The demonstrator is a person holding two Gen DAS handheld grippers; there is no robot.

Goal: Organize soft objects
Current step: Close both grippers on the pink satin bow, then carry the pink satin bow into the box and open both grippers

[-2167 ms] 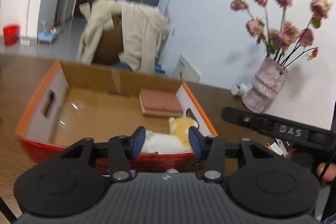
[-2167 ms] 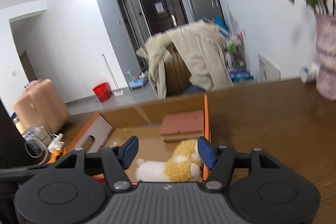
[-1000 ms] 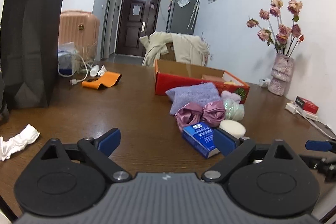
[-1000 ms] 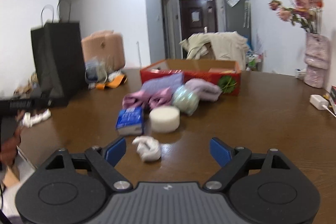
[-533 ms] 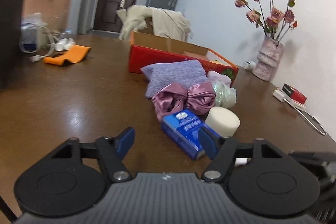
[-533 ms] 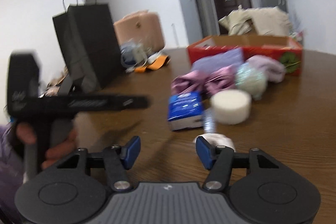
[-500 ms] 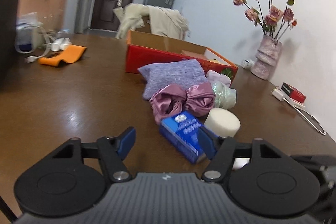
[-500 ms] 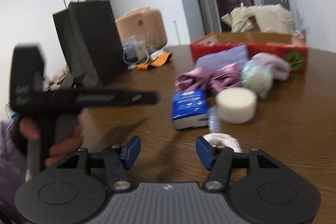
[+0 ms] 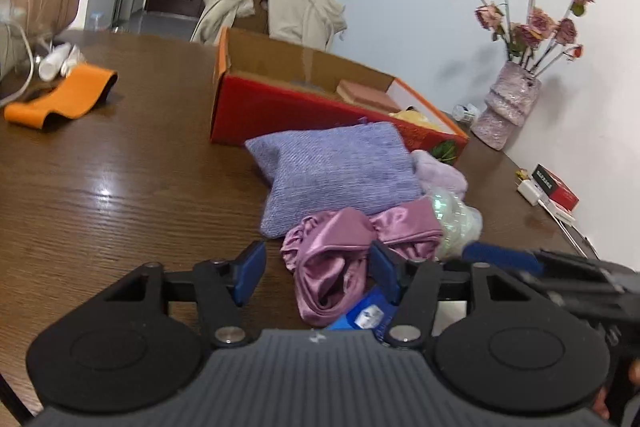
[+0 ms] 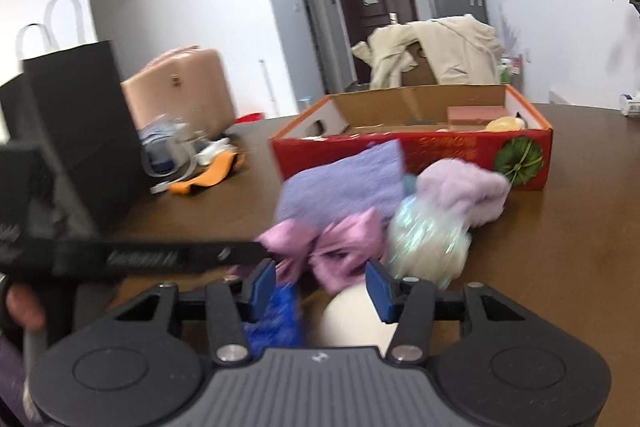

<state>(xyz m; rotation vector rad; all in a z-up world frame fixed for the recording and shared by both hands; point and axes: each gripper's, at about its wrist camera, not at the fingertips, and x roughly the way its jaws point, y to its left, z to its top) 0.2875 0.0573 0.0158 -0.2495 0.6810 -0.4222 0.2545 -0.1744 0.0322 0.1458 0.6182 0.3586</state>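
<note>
Left wrist view: left hand-held gripper (image 9: 316, 277) has just been closing, half open around the satin bow (image 9: 344, 247), not pinching; right hand-held gripper (image 10: 320, 291), also closing, empty over the sponge (image 10: 352, 323), box (image 10: 416, 151) behind on the counter (image 9: 120, 187)

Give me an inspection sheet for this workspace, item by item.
Surface: brown wooden table.
Job's things: purple knit pouch, pink satin scrunchie, fluffy lilac piece and iridescent ball piled before the red box.
Clutter: blue packet, white round sponge, orange strap.
Grippers: left gripper and right gripper have just been closing, fingers gripping nothing.
Cables: white cord at the far left.
Surroundings: flower vase, black bag.
</note>
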